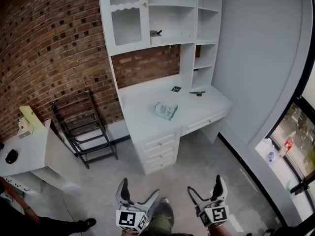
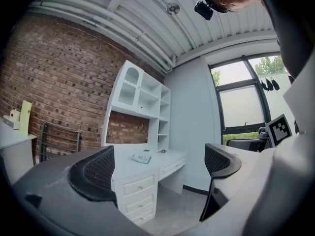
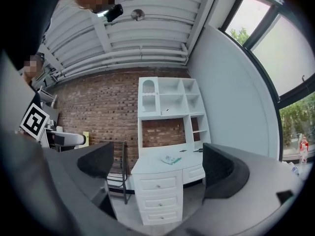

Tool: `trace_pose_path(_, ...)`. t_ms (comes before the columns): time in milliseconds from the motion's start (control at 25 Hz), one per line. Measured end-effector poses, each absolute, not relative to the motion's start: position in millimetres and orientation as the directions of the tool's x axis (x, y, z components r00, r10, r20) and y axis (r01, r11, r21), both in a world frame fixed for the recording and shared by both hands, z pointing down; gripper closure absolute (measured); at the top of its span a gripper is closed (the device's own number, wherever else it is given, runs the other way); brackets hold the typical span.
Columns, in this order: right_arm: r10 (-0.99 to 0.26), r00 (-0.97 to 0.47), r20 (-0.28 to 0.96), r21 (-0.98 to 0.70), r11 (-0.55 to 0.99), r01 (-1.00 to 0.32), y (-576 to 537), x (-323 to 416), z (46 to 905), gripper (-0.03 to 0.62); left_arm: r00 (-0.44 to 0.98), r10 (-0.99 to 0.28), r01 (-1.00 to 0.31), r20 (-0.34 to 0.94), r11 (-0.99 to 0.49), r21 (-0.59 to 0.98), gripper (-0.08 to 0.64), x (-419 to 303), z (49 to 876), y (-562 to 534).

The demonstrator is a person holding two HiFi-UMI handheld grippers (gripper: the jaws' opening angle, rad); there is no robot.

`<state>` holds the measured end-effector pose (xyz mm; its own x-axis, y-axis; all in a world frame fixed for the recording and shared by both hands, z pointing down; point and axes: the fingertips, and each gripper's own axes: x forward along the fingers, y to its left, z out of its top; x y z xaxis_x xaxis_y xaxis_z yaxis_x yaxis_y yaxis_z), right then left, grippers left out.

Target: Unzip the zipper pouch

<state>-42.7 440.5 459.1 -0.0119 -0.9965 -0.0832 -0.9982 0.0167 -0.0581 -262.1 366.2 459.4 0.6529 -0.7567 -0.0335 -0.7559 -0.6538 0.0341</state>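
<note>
I see the pouch lying flat near the middle of the desk, well apart from both grippers. It looks pale with a teal edge. My left gripper and right gripper have their jaws apart, holding nothing.

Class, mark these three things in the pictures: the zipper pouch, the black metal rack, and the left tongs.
zipper pouch (image 1: 166, 110), head view, middle of its top face.
black metal rack (image 1: 82, 127), head view, on its slatted shelves.
left tongs (image 1: 139, 190), head view, midway between the two open tips.
</note>
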Motion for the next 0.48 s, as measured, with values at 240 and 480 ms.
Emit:
trace_pose_path(240,-0.996,0.02,-0.089,-0.035,-0.017,-0.999,321.1,6.3,454.2,0.031,0.665,-0.746,-0.746,-0.018,-0.666,0.017,-0.008,-223.0,451.5,238.3)
trace_pose_path(480,-0.998,0.023,-0.062,-0.055,-0.02,-0.998,223.6,42.3,463.3,0.032,0.684,-0.73,-0.729,0.002,-0.683,-0.054,-0.008,-188.2,455.4,147.4)
